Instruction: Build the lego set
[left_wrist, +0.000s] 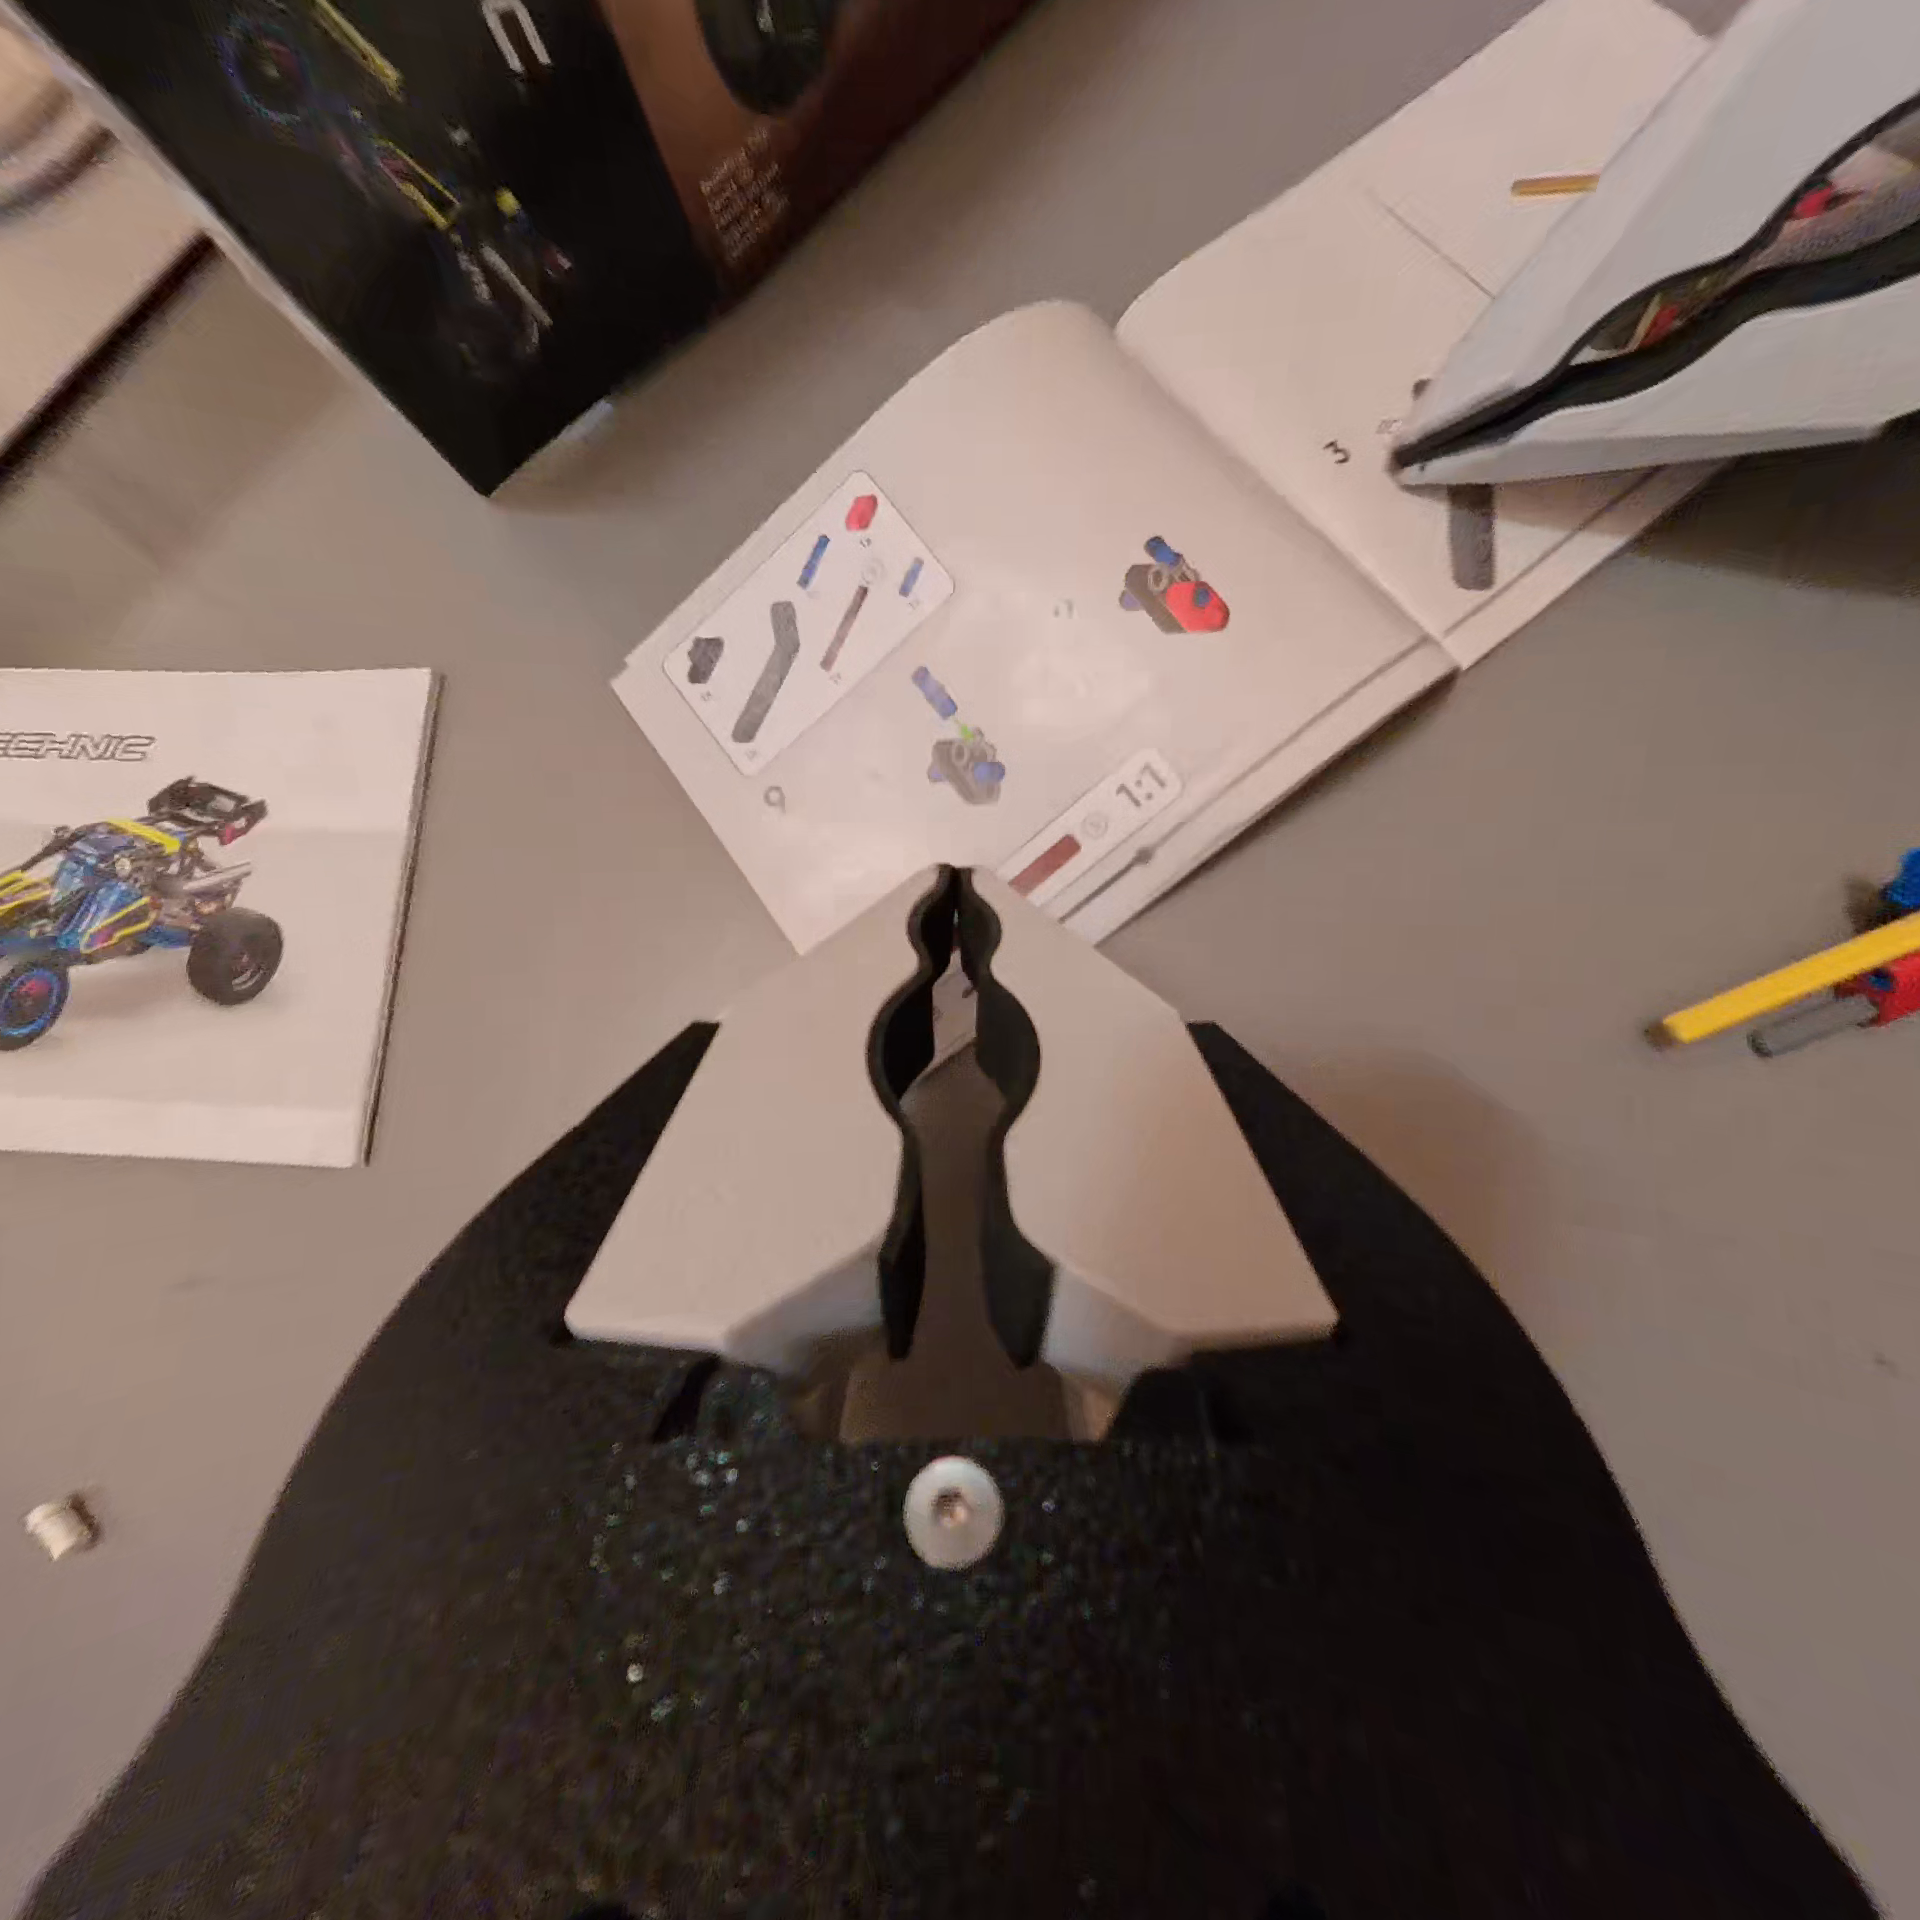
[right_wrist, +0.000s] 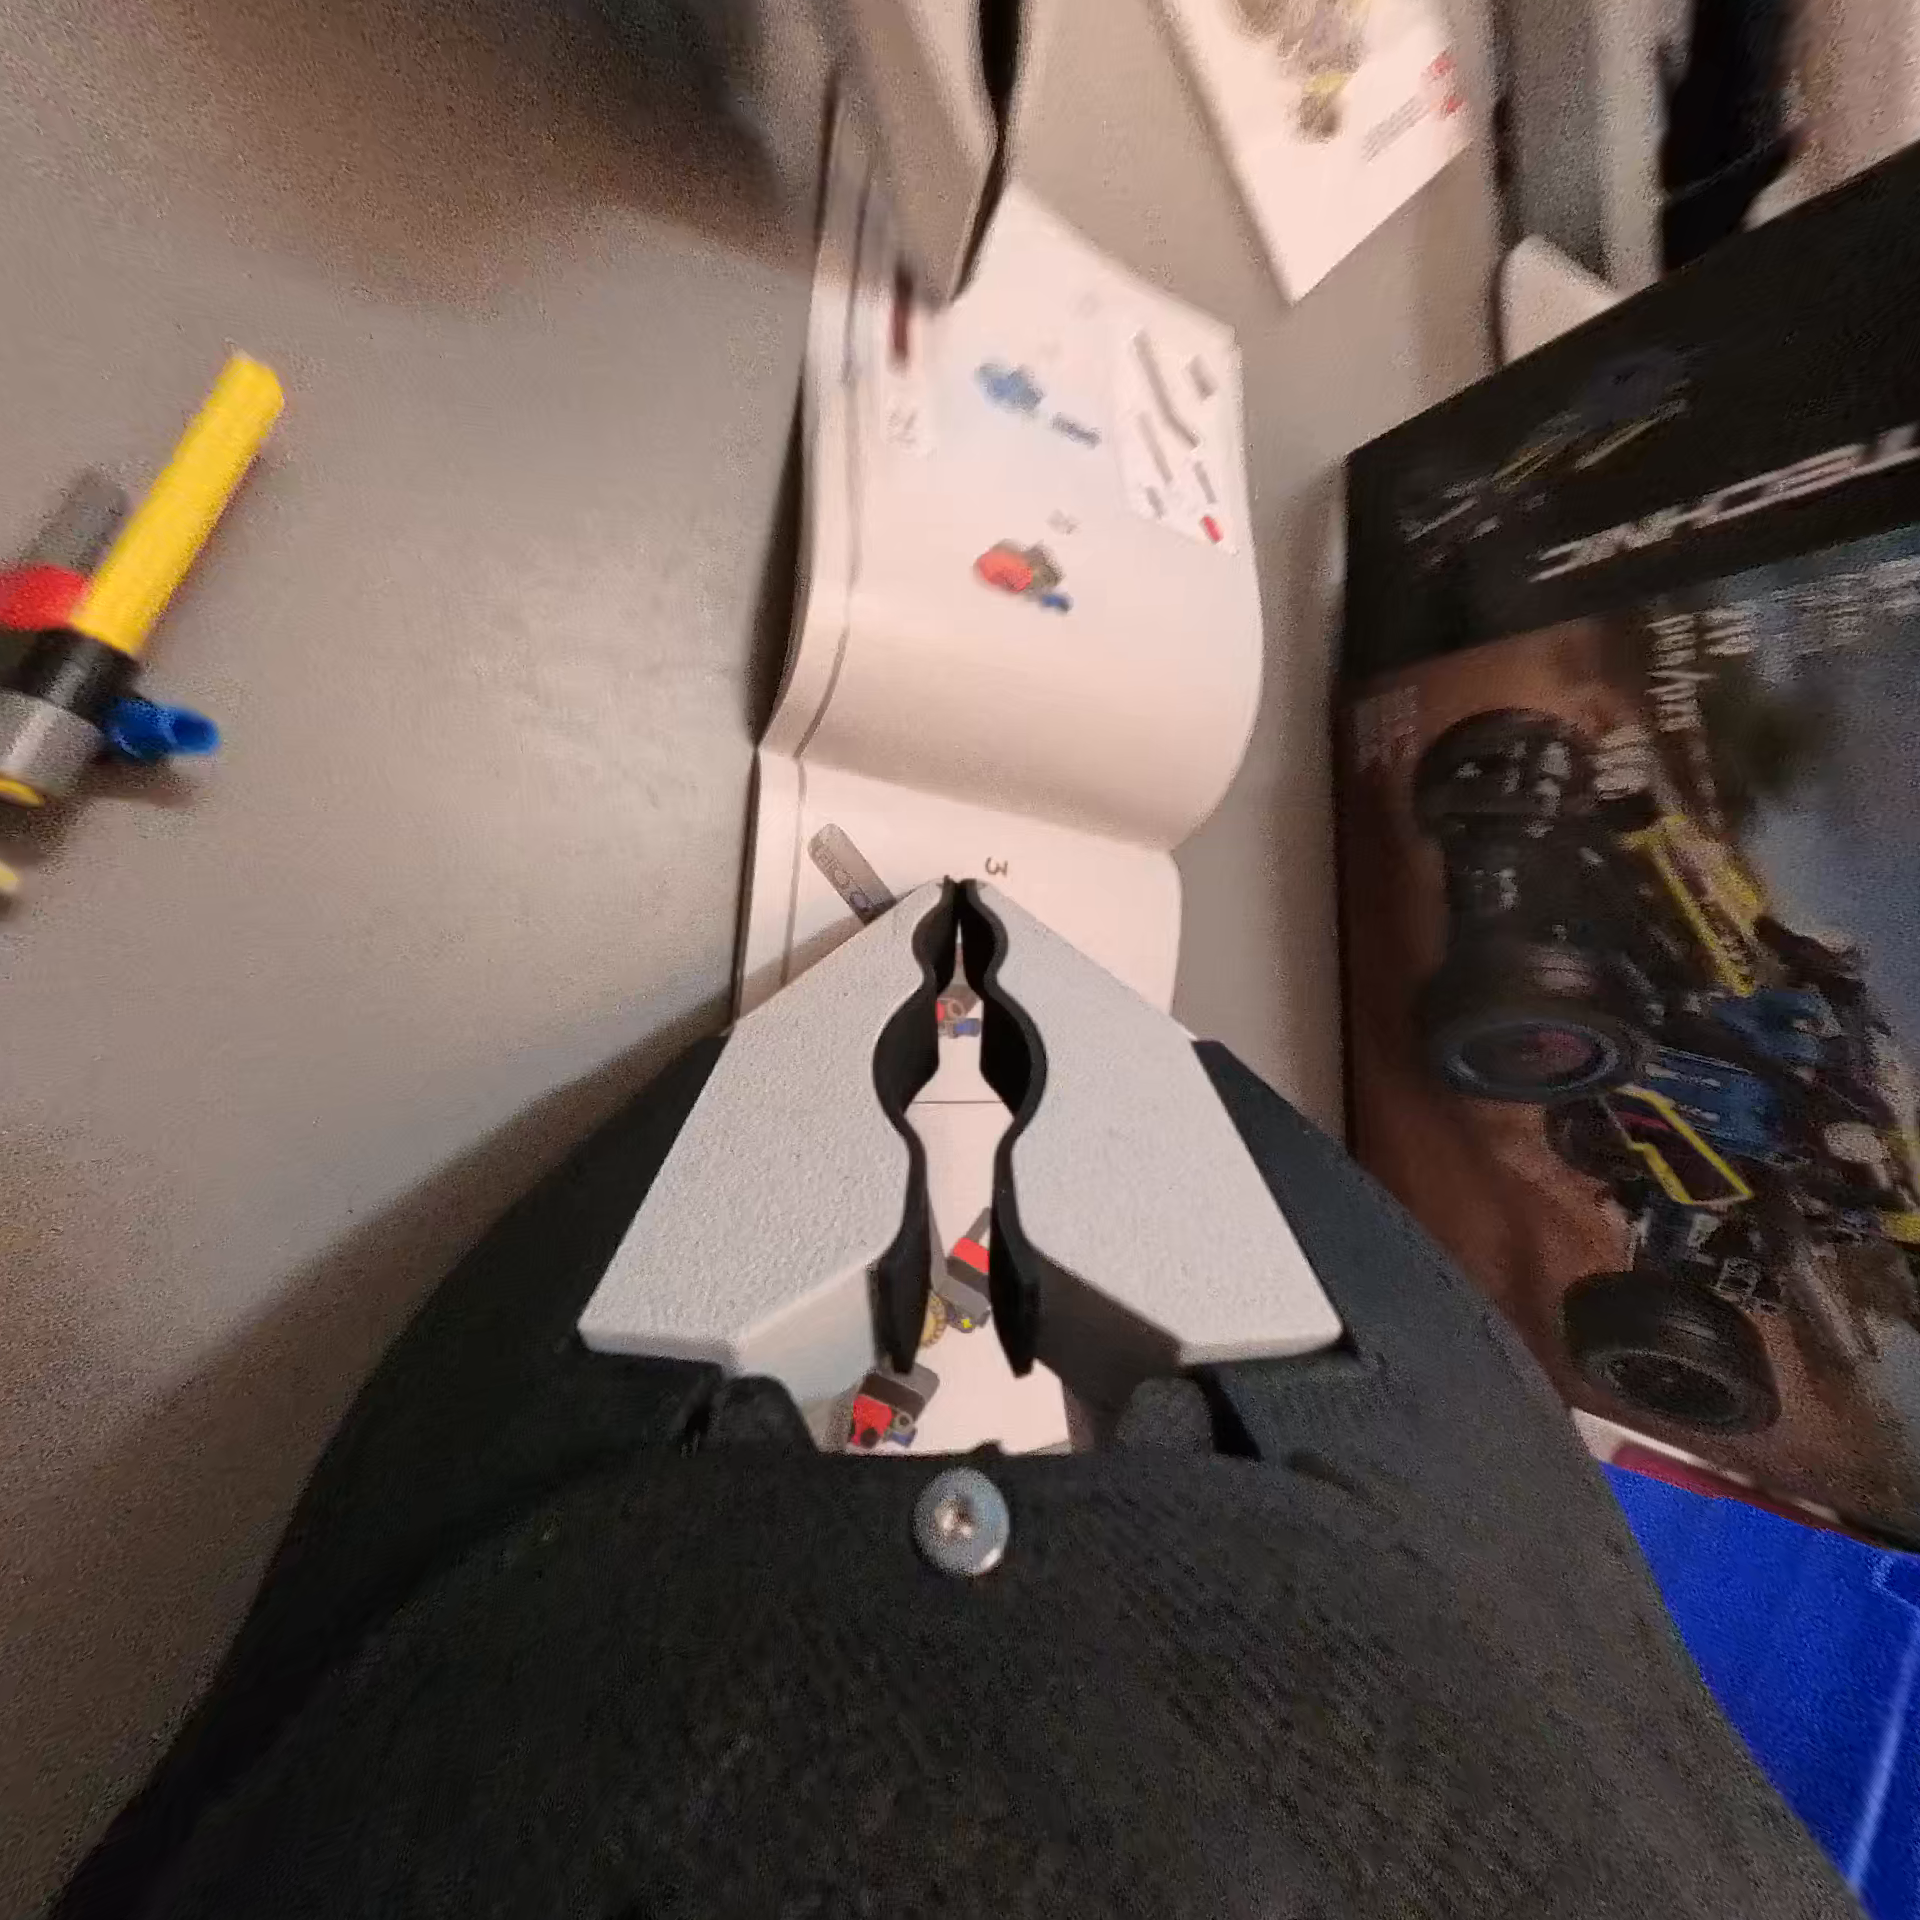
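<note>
An open instruction booklet (left_wrist: 1091, 540) lies on the grey table; it also shows in the right wrist view (right_wrist: 1039, 675). My left gripper (left_wrist: 951, 883) is shut and empty, its tips over the booklet's near corner. My right gripper (right_wrist: 954, 891) is shut and empty, resting over the booklet's other page; it shows at the upper right of the left wrist view (left_wrist: 1662, 343). A small built piece with a yellow axle, red, blue and grey parts (left_wrist: 1808, 987) lies on the table to the right; it appears at the left of the right wrist view (right_wrist: 114, 613).
The dark set box (left_wrist: 468, 187) stands at the back; it also shows on the right of the right wrist view (right_wrist: 1662, 883). A second booklet with a buggy picture (left_wrist: 197, 914) lies at left. A small metal bush (left_wrist: 62, 1527) lies near left. A blue thing (right_wrist: 1787, 1683) sits bottom right.
</note>
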